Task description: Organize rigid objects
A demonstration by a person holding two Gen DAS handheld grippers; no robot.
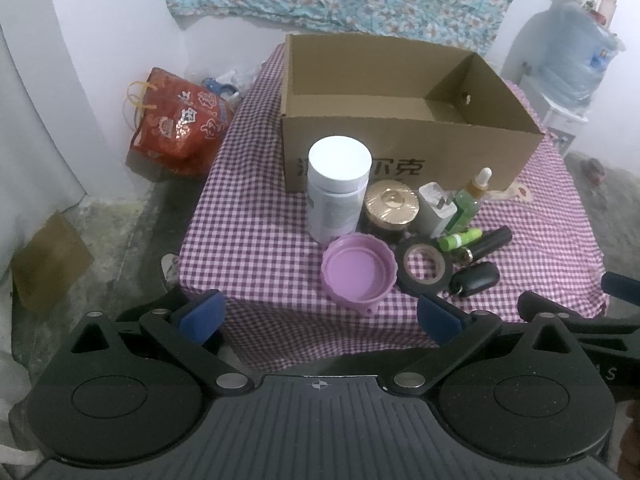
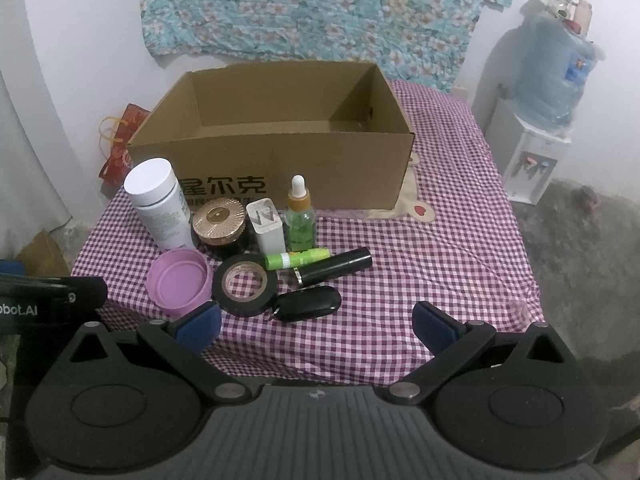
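The table (image 2: pixel 460 240) wears a purple and white checked cloth, and near its right part a cartoon patch with a red heart (image 2: pixel 420 210) is seen. At the far side stands an open cardboard box (image 2: pixel 360 168), brown and with nothing visible inside; on its near wall black Chinese characters are printed, of which "尔克" can be read. The smaller line under them is too hidden to read.

In front of the box, near the left part, the small things stand close together. The biggest is a white bottle (image 2: pixel 160 204) with a white lid and a grey label, upright; its text is too blurred. Near it lies a purple lid (image 2: pixel 178 276), open side up. Right of the lid lies a black tape roll (image 2: pixel 245 285), flat, touching or almost touching it. Behind it are a gold-lidded dark jar (image 2: pixel 219 220), a white charger (image 2: pixel 266 226) standing on end, and a green dropper bottle (image 2: pixel 300 220) with a white top. A green tube (image 2: pixel 296 259) and a black cylinder (image 2: pixel 334 266) lie side by side, and a black key fob (image 2: pixel 308 304) lies nearest.

The left gripper (image 1: pixel 320 316) and the right gripper (image 2: pixel 316 326) both hover before the near edge, blue pads spread wide, holding nothing. On the left gripper's body in the right view, "obot.AI" is readable.
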